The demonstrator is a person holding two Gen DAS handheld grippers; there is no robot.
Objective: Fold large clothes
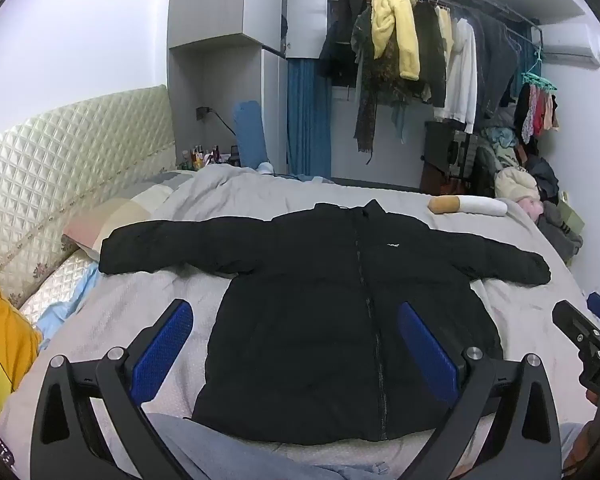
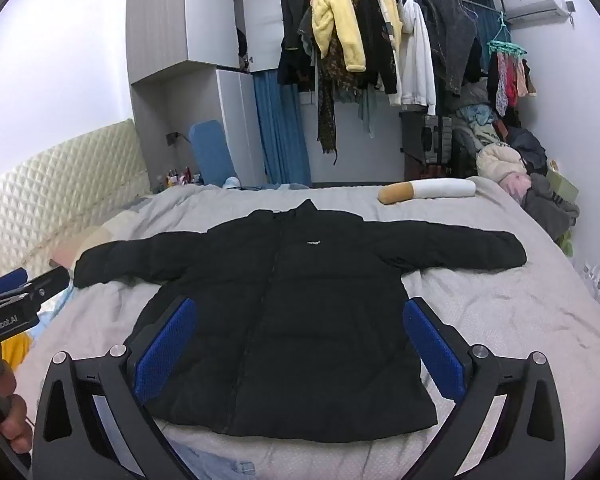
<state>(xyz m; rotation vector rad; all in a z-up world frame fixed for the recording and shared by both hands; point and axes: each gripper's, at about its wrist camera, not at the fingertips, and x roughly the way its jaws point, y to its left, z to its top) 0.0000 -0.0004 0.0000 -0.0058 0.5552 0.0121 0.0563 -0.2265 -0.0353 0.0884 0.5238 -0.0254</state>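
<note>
Black puffer jacket (image 1: 320,312) lay flat on the bed (image 1: 228,200), front up, zip shut, collar toward the far edge, hem at the near edge. Both sleeves were spread out sideways: one reached toward the headboard side, its cuff over a pastel pillow (image 1: 100,220); the other pointed to the opposite edge. Small white logo on the chest.

Left gripper (image 1: 296,344) hovered above the jacket's lower half, jaws wide apart, nothing btwn them; its blue pads (image 1: 162,352) weren't touching the fabric. Right gripper (image 2: 300,344) likewise hung over the jacket's lower body, jaws wide, empty, pads clear of cloth. In the right wrist view the left gripper showed at the left border w/ fingers of a hand (image 2: 14,420) round its handle.

A cigarette-shaped cushion (image 1: 466,205) lay near the bed's far edge, well apart from the jacket. A quilted headboard (image 1: 60,168) stood along the left side; a rack of hanging clothes (image 1: 420,48) stood beyond the bed.
</note>
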